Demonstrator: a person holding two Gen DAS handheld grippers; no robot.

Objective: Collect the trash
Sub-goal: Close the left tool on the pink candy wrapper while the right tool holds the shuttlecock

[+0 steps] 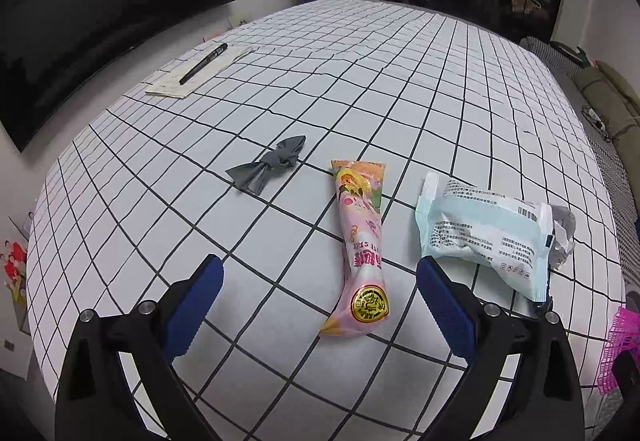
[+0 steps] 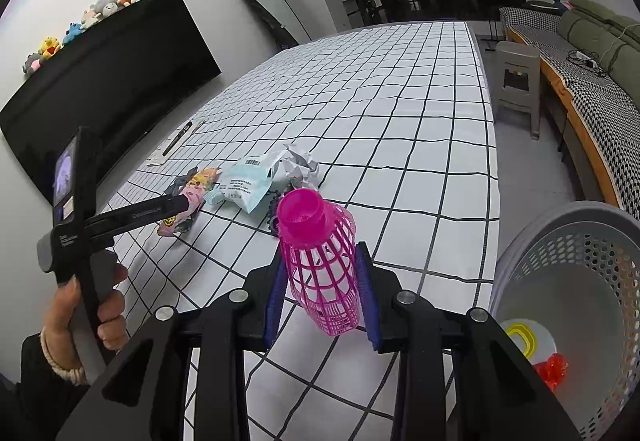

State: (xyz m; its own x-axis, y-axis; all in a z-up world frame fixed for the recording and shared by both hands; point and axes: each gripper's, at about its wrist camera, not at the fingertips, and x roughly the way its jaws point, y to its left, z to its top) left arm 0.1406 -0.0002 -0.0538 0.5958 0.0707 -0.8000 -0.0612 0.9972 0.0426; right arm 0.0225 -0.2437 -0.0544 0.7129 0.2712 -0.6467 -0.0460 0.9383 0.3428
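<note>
Pink plastic lattice bottle (image 2: pixel 320 261) sits clamped in our right claw (image 2: pixel 322 291), next into the grey perforated basket (image 2: pixel 560 241); left claw (image 1: pixel 318 305) gapes empty above the pink snack wrapper (image 1: pixel 362 249).

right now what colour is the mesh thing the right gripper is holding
Bright pink, an open lattice tube; the right wrist view shows it best.

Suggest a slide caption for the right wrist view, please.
Right gripper clamps a pink mesh holder beside the grey basket.
</note>
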